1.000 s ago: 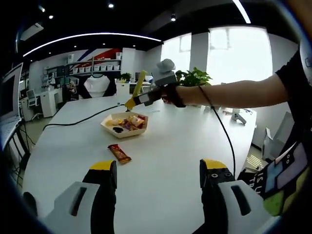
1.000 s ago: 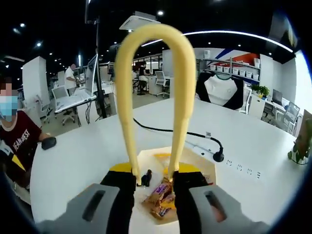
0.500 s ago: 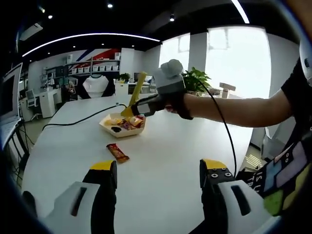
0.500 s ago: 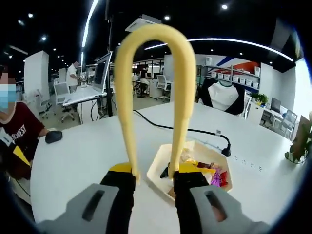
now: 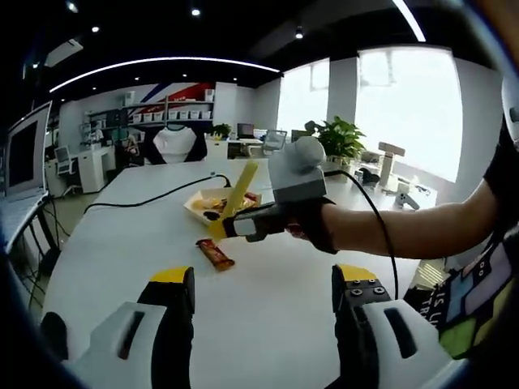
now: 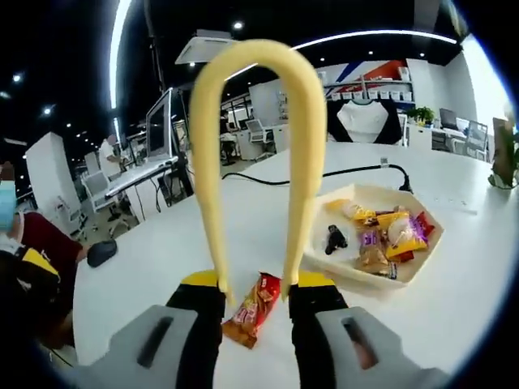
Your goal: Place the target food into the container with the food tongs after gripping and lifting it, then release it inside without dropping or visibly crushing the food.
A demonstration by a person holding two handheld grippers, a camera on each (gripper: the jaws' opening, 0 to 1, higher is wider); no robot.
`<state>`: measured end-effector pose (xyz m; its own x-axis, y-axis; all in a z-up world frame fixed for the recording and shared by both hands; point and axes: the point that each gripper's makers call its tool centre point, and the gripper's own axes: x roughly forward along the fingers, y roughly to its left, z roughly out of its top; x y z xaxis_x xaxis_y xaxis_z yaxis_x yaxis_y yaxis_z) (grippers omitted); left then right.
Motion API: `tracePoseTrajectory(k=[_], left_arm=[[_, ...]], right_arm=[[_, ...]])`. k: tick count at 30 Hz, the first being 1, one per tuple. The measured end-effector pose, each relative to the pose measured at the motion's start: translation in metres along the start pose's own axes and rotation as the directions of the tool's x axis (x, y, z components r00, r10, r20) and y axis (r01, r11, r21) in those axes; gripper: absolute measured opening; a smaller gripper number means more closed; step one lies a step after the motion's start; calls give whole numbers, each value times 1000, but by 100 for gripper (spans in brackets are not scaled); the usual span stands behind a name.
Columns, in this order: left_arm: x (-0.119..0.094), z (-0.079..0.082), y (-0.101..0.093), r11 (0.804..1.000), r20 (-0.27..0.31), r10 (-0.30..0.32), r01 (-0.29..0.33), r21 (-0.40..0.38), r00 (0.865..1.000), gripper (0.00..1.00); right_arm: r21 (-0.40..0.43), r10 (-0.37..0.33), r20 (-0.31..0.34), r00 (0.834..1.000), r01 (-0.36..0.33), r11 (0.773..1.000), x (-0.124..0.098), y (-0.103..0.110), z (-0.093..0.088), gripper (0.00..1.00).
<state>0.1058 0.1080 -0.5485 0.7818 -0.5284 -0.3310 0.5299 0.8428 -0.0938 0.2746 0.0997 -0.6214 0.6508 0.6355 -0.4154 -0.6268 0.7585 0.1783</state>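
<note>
A red-orange snack packet (image 6: 253, 308) lies on the white table (image 6: 162, 243), right between the tips of the yellow food tongs (image 6: 255, 146). My right gripper (image 6: 255, 288) is shut on the tongs' two arms, and the tongs stand apart around the packet. In the left gripper view the same packet (image 5: 217, 253) rests on the table just below the tongs (image 5: 237, 193), which the right gripper (image 5: 272, 220) holds low over it. The cream container (image 6: 409, 271) holds several wrapped snacks, to the right of the packet. My left gripper (image 5: 263, 304) hovers open over the table with nothing between its fingers.
A black cable (image 6: 357, 172) runs across the table behind the container. A person in a dark red top sits at the table's left edge beside a black mouse (image 6: 101, 253). A monitor (image 6: 158, 126) stands beyond. A potted plant (image 5: 340, 139) is at the far side.
The right gripper with the tongs has moved off the container, toward the left gripper, and down over the loose packet on the table. The left gripper has stayed open.
</note>
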Motion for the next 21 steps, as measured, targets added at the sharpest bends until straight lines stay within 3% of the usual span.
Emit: tracePoseTrajectory(k=[7,10,13,14,16,17,18,21], left_arm=[[-2,-6,6,1000,-19,17,-17,-7,1000,73],[-4,-5,8,1000,-3,21,-21,-14,1000,73],[-3,-5,10,999,-6,28,-28,-17,1000,73],[-2,-5,11,999,-6,31,-31,-20,999,73],[-2,-4,11,999,-2,35,-35,-23,999,73],[-3,-2,11,999,2,38,-38,-20,999,73],[-3,-2,11,999,3,38,-38,-18,999,73],[-3,-5,12,999,-10,39,-39,-21,999,73]], right_arm=[[46,-102,-78,992,105,993,13,-10,-23,29],[-2,-119,-65,991,119,993,14,-6,-21,29],[8,-100,-74,992,101,995,20,2,-22,29],[1,-95,-83,992,95,995,22,4,-24,29],[-107,-122,-116,986,110,988,24,-4,-32,30],[-89,-138,-151,979,126,988,22,-8,-41,28],[-72,-118,-112,987,110,991,23,-5,-33,28],[-100,-109,-94,990,99,990,23,-5,-32,26]])
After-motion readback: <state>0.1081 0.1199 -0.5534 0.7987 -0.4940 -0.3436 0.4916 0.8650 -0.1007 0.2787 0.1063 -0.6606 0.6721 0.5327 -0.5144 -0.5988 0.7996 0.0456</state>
